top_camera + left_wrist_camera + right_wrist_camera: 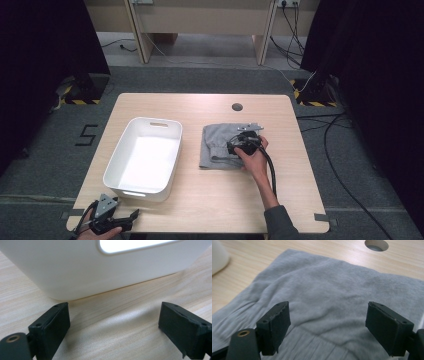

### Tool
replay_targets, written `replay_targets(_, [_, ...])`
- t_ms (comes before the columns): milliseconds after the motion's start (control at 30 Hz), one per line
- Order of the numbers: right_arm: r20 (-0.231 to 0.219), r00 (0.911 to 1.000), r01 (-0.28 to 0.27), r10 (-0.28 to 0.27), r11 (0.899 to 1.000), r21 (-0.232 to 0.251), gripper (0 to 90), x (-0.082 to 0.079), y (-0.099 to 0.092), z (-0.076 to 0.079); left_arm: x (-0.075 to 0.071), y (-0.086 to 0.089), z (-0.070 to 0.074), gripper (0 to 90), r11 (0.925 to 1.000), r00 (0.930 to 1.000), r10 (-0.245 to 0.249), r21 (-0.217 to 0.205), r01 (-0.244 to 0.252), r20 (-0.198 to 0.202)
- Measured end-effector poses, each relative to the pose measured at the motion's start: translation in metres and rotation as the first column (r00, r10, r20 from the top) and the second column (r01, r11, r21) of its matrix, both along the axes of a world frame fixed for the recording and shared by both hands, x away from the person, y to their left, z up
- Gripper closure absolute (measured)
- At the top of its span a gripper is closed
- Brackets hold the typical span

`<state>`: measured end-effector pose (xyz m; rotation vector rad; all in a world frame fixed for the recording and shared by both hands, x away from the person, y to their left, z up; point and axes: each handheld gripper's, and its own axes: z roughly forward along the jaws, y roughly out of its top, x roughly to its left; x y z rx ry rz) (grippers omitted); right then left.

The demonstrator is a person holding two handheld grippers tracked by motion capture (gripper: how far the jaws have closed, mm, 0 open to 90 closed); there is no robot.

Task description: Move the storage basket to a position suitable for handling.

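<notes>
Right of the white tub (145, 155), grey folded cloth (217, 145) on the desk (210, 200), right tongs (327, 327) spread just above it, left tongs (112, 327) spread before the tub's near wall.

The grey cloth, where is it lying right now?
In the high view, the grey cloth lies folded on the table's right half, beside the white bin, under the right tool.
</notes>
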<state>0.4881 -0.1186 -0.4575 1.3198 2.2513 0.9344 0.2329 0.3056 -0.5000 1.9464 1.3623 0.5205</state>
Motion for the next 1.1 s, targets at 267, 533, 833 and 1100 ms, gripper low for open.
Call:
replay_targets(267, [-0.040, 0.9981, 0.047, -0.047, 0.999, -0.001, 18.6, 0.012, 0.005, -0.024, 0.000, 0.000, 0.000, 9.4, 1.0000, 1.0000, -0.002, 0.002, 0.002, -0.002])
replay_targets(533, [-0.054, 0.9976, 0.044, -0.043, 0.999, 0.006, 18.8, -0.004, 0.002, -0.024, 0.000, 0.000, 0.000, 9.4, 1.0000, 1.0000, -0.002, 0.004, 0.002, -0.003])
replay_targets(833, [-0.034, 0.9990, 0.028, -0.028, 1.000, 0.011, 18.8, -0.054, -0.004, -0.024, 0.000, 0.000, 0.000, 9.4, 1.0000, 1.0000, 0.000, 0.000, 0.000, -0.001])
replay_targets(1100, [-0.008, 0.9996, 0.028, -0.028, 0.999, 0.044, 18.7, -0.107, -0.005, -0.026, 0.000, 0.000, 0.000, 9.3, 1.0000, 1.0000, 0.002, 0.001, -0.002, -0.003])
